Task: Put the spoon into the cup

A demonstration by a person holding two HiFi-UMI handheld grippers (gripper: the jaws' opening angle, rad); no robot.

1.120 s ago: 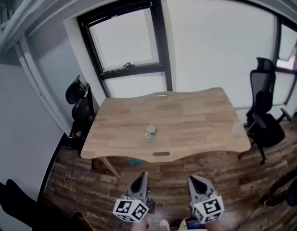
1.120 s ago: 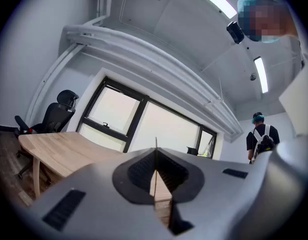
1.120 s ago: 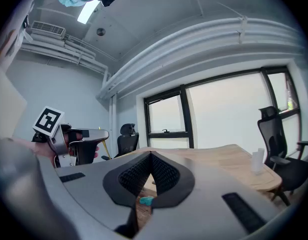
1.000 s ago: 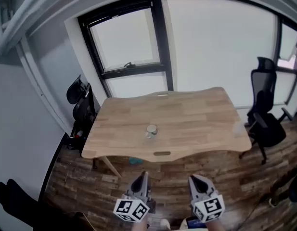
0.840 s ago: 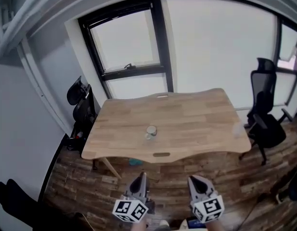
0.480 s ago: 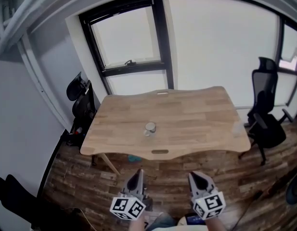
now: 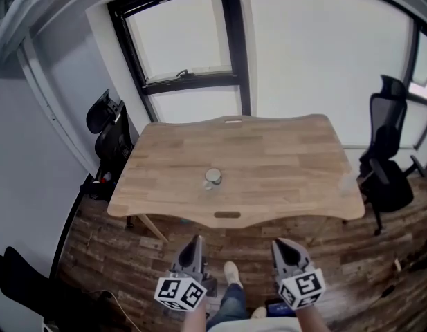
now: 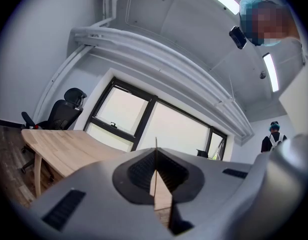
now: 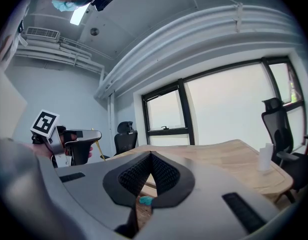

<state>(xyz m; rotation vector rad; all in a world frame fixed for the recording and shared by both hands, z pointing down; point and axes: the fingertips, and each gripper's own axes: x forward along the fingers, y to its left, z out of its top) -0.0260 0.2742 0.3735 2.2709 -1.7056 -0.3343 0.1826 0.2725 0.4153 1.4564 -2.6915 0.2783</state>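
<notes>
Left tongs [image 7: 194, 241] pressed together, pinching the spoon [image 9: 98, 149]. Only a thin gold sliver of it shows, sticking out past the tips; bowl end hidden, can't tell which end is clamped. In the head view the spoon is too thin to make out.

Right tongs [image 7: 279, 245] also pressed together at the tips, nothing between them. Through the gap behind the tips, a small teal thing [image 9: 144, 200] low down, unidentifiable.

Both tongs are at 6 o'clock in the head view, side by side, over the wood floor [image 7: 130, 261], well apart from the table [image 7: 282, 158]. Marker cubes and hands are partly cut off by the bottom edge; a jeans leg and shoe [image 7: 231, 274] show between them.

Cup [image 7: 212, 177] upright on the table at 12 o'clock from the left tongs, near the table's 6 o'clock edge. Contents not readable.

Small pale thing [image 7: 346, 180] at the table's 3 o'clock edge, too blurred to name. Black chair [image 7: 389, 164] at 3 o'clock, another [image 7: 106, 133] at 9 o'clock, half hidden by the table.
</notes>
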